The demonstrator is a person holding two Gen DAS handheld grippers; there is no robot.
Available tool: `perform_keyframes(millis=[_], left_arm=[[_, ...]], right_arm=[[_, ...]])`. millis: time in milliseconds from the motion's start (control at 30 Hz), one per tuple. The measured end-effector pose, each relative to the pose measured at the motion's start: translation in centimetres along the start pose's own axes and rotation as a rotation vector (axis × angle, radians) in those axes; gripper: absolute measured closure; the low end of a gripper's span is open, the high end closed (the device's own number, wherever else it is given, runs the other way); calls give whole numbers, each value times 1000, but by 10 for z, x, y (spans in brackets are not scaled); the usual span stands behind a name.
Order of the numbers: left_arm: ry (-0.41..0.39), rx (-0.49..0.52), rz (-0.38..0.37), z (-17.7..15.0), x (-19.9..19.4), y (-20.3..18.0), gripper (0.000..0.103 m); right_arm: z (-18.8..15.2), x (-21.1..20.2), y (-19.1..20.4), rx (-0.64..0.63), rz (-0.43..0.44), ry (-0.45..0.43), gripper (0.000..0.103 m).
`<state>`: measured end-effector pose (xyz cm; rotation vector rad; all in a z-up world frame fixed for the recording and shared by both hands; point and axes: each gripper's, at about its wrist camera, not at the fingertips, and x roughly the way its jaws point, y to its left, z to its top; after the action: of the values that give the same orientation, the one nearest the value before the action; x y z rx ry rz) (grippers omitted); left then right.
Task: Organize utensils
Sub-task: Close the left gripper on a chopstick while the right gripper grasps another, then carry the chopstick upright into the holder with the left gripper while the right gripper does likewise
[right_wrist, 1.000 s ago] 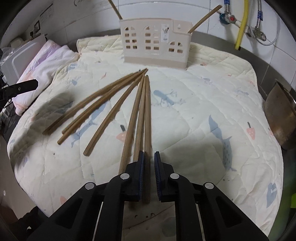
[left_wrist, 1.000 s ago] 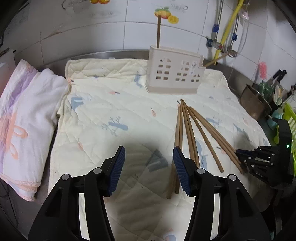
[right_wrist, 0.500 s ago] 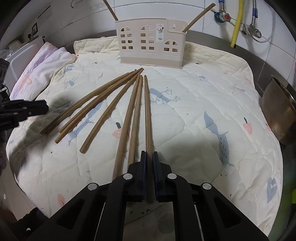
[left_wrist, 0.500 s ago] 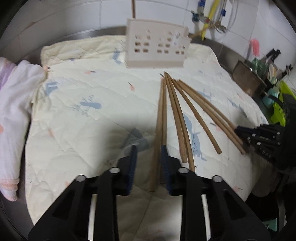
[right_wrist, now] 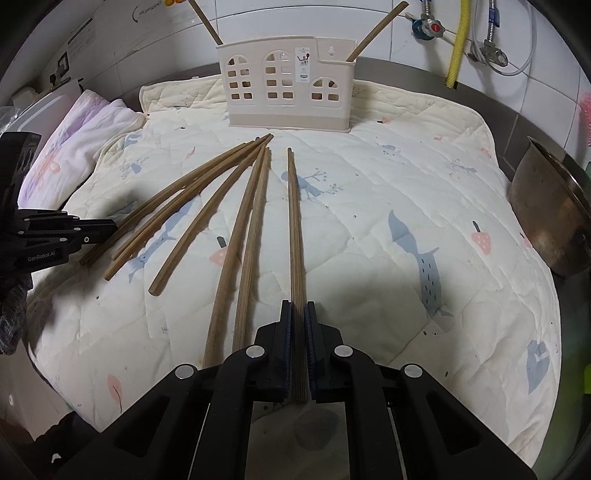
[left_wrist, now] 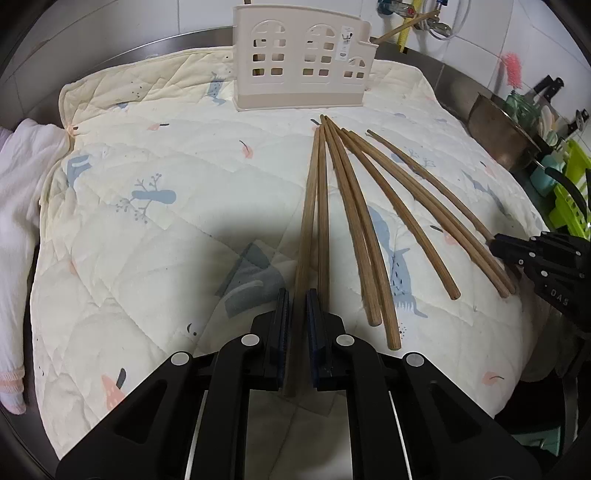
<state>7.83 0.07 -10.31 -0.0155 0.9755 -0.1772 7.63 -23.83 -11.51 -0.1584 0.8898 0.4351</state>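
Pinching the near end of a wooden chopstick (left_wrist: pixel 309 206), the left gripper (left_wrist: pixel 297 299) sits low over the quilted mat (left_wrist: pixel 155 258), its blue-padded fingers (left_wrist: pixel 283 314) drawn close on the stick's sides. That chopstick is the leftmost of the fan and runs straight away from the jaws, with a second stick lying just beside it on the right. The right gripper (right_wrist: pixel 299 312) likewise clamps the near end of another chopstick (right_wrist: pixel 293 221), the rightmost of the spread, which is set a little apart from its neighbours; its fingers (right_wrist: pixel 286 325) press on either side of the stick.

Between the two held sticks, the remaining loose chopsticks (right_wrist: pixel 207 206) lie on the mat, their far tips converging close together and their near ends splayed outward. In the left wrist view the right gripper appears at the far right edge, at the near ends of the outermost sticks; in the right wrist view the left gripper appears at the left edge.

Farther back, just beyond the converging tips, a beige utensil holder (right_wrist: pixel 286 85) with window-shaped cutouts stands upright on the mat. Two chopsticks (right_wrist: pixel 373 31) already lean out of its top, one at each end. A folded white and pink towel (right_wrist: pixel 74 144) lies left of the mat, and a metal bowl (right_wrist: pixel 550 210) sits at its right edge. Behind everything rise white wall tiles with a yellow hose (right_wrist: pixel 456 44) and valves.
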Motion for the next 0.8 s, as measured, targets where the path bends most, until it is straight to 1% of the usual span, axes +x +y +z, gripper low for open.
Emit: perform_keyframes(millis=[267,367,500,633,800], left_arm=[[-10,24,26,-2,0,-6,94],[-11,4,24,-1,-1,-4,95],[-28,15,39,1,-7,-6,97],[-58,38,43,5,-22,-8,97],[-112,50,58,16,-45,-6,97]], right_arm=[[0,0,-1,5,1,-2,96],[-1,0,-1,6,-1,-9,96],[0,-2,0,13,-7,-18,96],[5,-12,2,12,-15,-47,96],[18,-35,3,7,-32,-117,96]])
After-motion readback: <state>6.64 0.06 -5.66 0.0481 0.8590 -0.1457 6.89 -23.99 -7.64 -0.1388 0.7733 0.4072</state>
